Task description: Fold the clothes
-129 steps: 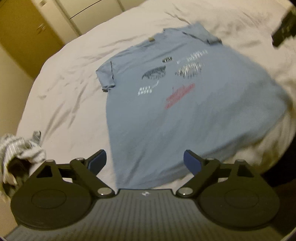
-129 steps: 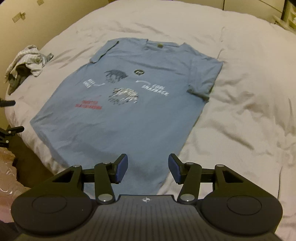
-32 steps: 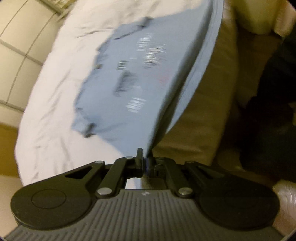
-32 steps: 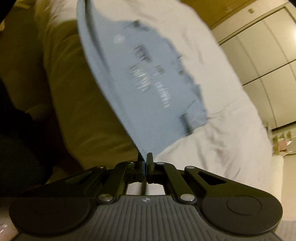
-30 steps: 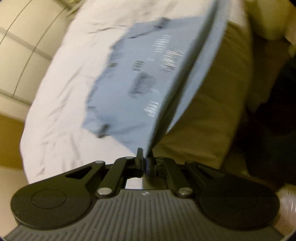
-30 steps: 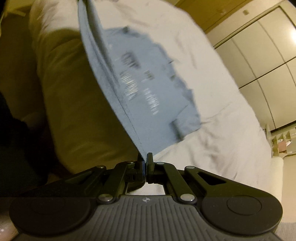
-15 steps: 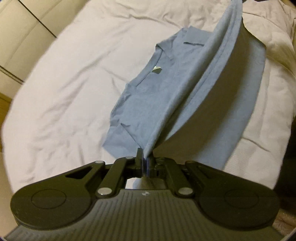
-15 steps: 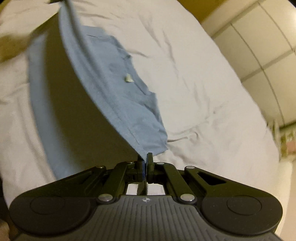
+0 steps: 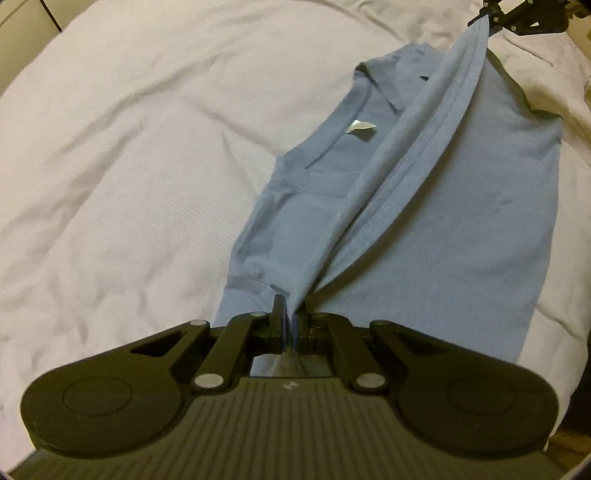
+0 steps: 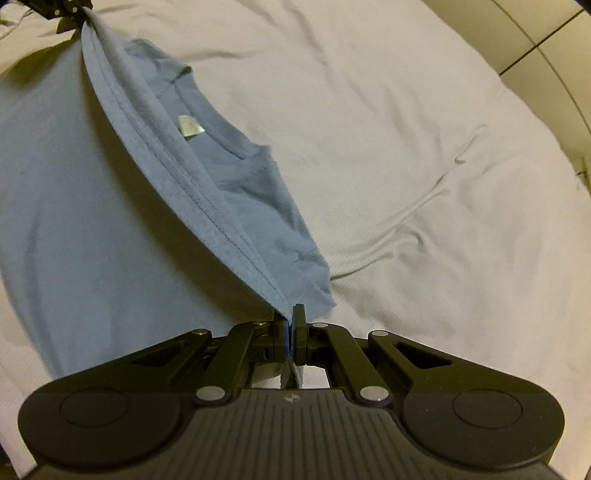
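1. Blue cotton-like T-shirt (image 9: 461, 229) lay on the white bed sheet (image 9: 129, 147), plain side up, no print visible on the exposed fabric.
2. Left gripper (image 9: 289, 325): jaws pressed together, pinching one corner of the shirt's hem. A small fold of fabric showed behind the jaws, between the linkage arms.
3. Right gripper (image 10: 290, 332): jaws likewise pressed together on the other hem corner; a strip of fabric hung through behind them.
4. Hem edge (image 10: 177, 166) ran taut in a raised line between the two grippers, lifted clear of the layer beneath and casting a dark shadow on it. Double stitching was visible along it.
5. Each gripper appeared in the far corner of the other's view: the right one at top right of the left wrist view (image 9: 517, 16), the left one at top left of the right wrist view (image 10: 59, 9).
6. Collar (image 10: 218, 147) and a pale neck label (image 10: 190, 125) lay beyond the raised hem, flat on the sheet.
7. One sleeve (image 10: 306, 266) lay crumpled just beside the right gripper; whether it touched the jaws could not be told.
8. Sheet was wrinkled around the shirt. Pale cupboard panels (image 10: 554, 33) showed at the frame edge.
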### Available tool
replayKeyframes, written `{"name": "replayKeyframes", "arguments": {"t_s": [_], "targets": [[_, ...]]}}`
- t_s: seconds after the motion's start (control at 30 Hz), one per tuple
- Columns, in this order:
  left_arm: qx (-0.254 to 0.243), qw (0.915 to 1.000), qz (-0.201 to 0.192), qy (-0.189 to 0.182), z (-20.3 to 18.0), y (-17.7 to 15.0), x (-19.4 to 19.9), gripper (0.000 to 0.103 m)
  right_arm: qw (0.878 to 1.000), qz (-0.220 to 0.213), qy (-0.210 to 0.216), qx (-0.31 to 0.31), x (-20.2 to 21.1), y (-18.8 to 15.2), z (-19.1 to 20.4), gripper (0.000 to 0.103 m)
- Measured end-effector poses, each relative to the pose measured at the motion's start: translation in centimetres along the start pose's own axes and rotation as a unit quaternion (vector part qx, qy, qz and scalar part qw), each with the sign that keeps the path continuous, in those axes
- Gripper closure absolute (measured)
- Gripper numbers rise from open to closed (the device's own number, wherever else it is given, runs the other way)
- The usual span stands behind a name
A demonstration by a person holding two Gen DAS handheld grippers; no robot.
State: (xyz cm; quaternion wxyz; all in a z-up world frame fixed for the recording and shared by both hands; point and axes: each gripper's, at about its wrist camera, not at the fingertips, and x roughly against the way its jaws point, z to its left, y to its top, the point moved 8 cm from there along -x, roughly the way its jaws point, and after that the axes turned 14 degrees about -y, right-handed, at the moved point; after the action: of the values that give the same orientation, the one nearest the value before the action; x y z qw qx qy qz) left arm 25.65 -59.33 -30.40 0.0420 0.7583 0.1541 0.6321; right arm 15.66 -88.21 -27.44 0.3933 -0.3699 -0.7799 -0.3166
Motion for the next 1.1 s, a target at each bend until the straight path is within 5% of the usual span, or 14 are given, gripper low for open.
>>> {"name": "replayKeyframes", "arguments": {"t_s": [0.2, 0.33, 0.6, 0.7, 0.83, 0.93, 1.1], "targets": [[0.043, 0.999, 0.012, -0.003, 3.0, 0.4, -2.1, 0.097, 0.999, 0.015, 0.029, -0.02, -4.7, 0.5, -0.4, 0.103], [0.114, 0.9934, 0.001, -0.012, 5.4, -0.4, -3.4, 0.089, 0.998, 0.025, 0.049, -0.038, -7.6, 0.6, -0.5, 0.103], [0.233, 0.969, -0.077, -0.031, 7.9, -1.2, -3.1, 0.085, 0.984, 0.032, 0.084, -0.154, -8.6, -0.4, -1.6, 0.096], [0.309, 0.9417, -0.127, -0.041, 9.6, -1.8, -2.5, 0.082, 0.961, 0.044, 0.099, -0.253, -9.2, -0.7, -3.4, 0.096], [0.355, 0.9215, -0.155, -0.029, 11.1, -2.6, -1.9, 0.083, 0.931, 0.057, 0.095, -0.347, -9.5, -1.3, -5.3, 0.092], [0.369, 0.9147, -0.162, -0.024, 11.5, -3.3, -1.4, 0.084, 0.924, 0.057, 0.084, -0.368, -9.2, -1.6, -5.9, 0.087], [0.36, 0.9171, -0.17, -0.015, 10.4, -3.1, -1.1, 0.084, 0.933, 0.038, 0.05, -0.354, -7.3, -1.6, -5.6, 0.084]]}}
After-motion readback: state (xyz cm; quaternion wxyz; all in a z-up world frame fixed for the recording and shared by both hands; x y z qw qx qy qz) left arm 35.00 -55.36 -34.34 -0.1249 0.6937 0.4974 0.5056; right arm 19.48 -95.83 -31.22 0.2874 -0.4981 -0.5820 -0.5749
